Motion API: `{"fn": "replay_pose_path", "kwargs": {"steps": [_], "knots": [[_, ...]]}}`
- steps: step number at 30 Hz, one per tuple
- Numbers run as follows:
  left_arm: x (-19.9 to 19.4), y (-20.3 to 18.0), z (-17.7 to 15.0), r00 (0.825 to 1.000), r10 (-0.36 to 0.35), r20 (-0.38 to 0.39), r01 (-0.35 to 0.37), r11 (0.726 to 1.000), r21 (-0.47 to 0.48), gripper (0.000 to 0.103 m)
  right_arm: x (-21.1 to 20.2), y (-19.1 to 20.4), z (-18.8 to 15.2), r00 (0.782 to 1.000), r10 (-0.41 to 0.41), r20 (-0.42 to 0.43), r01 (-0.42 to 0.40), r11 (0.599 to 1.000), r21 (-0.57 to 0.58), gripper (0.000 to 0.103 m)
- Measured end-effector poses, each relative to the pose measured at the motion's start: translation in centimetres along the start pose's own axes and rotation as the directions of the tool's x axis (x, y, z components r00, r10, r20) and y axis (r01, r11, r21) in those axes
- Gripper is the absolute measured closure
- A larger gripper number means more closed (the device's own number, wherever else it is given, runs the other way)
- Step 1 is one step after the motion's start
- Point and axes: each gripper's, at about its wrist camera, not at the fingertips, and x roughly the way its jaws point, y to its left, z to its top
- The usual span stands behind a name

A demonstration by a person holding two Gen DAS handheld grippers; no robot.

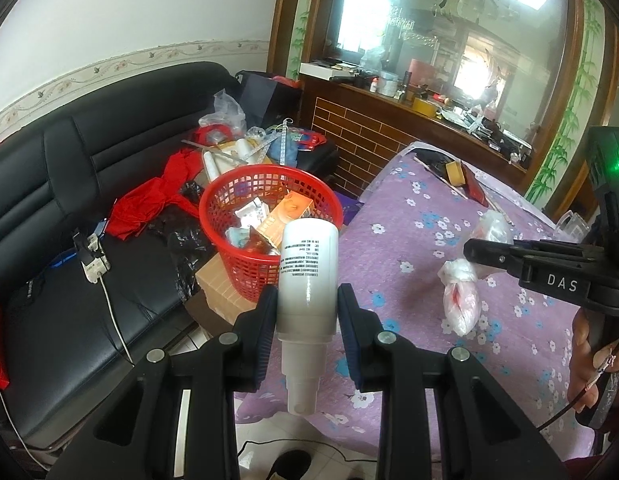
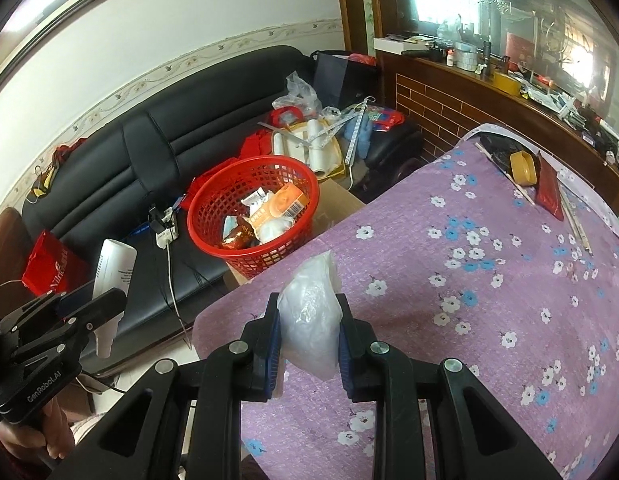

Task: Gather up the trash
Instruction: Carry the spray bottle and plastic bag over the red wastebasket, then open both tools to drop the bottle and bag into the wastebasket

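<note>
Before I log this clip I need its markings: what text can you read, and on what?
"DAS": on the right gripper.
"GenRobot.AI": on the left gripper.
"Nitr...", cut off: on the red bag on the sofa.
Print on the white bottle: upside down, too small to read.
Print on the orange box in the red basket: too blurred.

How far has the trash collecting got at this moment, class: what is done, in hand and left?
Done: the red basket already holds boxes and wrappers. In hand: the left gripper clamps a white bottle, and the right gripper clamps a plastic bag; neither is over the basket yet. Left: dropping both in. No other loose trash shows nearby on the purple cloth.
</note>
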Motion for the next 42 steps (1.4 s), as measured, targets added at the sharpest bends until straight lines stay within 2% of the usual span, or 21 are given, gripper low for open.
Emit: {"fn": "replay_pose_path", "kwargs": {"steps": [19,27,35,42], "knots": [[0.7,0.5,0.3,1.000,0.003,-0.009,-0.003,1.000,-0.002,0.074,0.0,-0.8,0.5,1.000,0.000,0.008,0.000,1.000,0.013,0.077],[2.5,3.2,1.3,0.999,0.009,-0.037,-0.011,0.998,-0.069,0.074,0.1,-1.1,2.2,0.999,0.004,0.036,-0.005,1.000,0.011,0.077],[5.7,5.2,5.2,0.999,-0.007,-0.034,0.004,0.994,-0.107,0.074,2.6,0.4,5.8,0.999,0.027,0.037,-0.025,0.999,-0.038,0.076],[11.6,6.4,8.2,0.997,-0.024,-0.070,0.016,0.993,-0.116,0.074,7.0,1.6,11.0,0.999,0.022,0.045,-0.019,0.997,-0.072,0.076]]}}
